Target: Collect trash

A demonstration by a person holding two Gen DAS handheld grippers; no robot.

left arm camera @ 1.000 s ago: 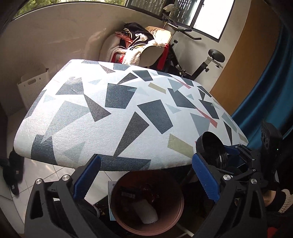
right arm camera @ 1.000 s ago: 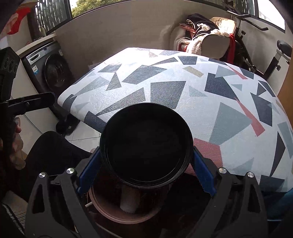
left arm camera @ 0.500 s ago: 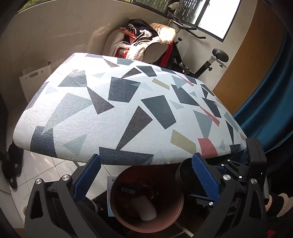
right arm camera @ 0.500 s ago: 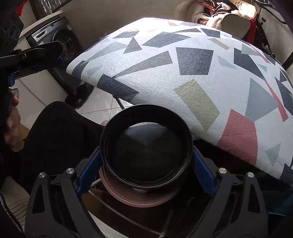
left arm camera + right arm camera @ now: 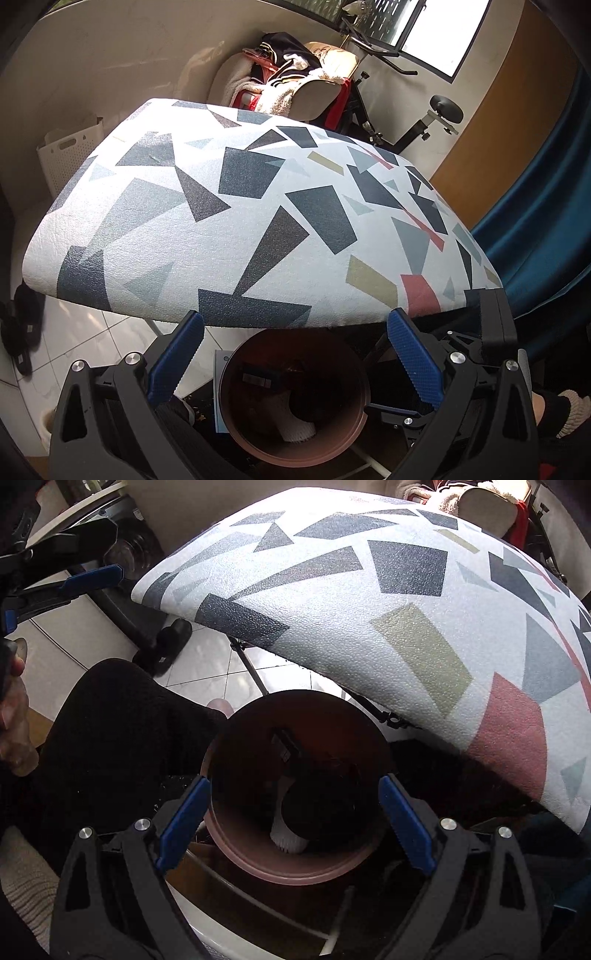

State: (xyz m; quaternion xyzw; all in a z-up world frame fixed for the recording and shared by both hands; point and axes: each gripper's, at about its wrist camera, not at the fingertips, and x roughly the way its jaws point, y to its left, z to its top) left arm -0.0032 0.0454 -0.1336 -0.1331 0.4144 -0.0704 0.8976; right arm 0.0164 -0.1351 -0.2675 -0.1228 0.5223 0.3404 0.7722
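A brown round bin (image 5: 258, 864) stands on the floor under the near edge of the patterned table (image 5: 406, 590). A black round container (image 5: 317, 812) lies inside it on white trash (image 5: 284, 840). My right gripper (image 5: 295, 819) is open and empty just above the bin's mouth. My left gripper (image 5: 291, 360) is open and empty above the same bin (image 5: 258, 446); the black container (image 5: 304, 404) and white trash (image 5: 299, 430) show inside. The right gripper's body (image 5: 476, 354) is at the bin's right side.
The table top (image 5: 258, 221) fills the middle of both views. A chair piled with clothes (image 5: 291, 85) and an exercise bike (image 5: 424, 122) stand behind it. A white basket (image 5: 70, 155) is at left, a blue curtain (image 5: 546, 221) at right. A washing machine (image 5: 125, 554) stands far left.
My right gripper carried the black container down from the table edge to over the bin, then opened; the container now lies in the bin. My left gripper stayed open, shifting slightly.
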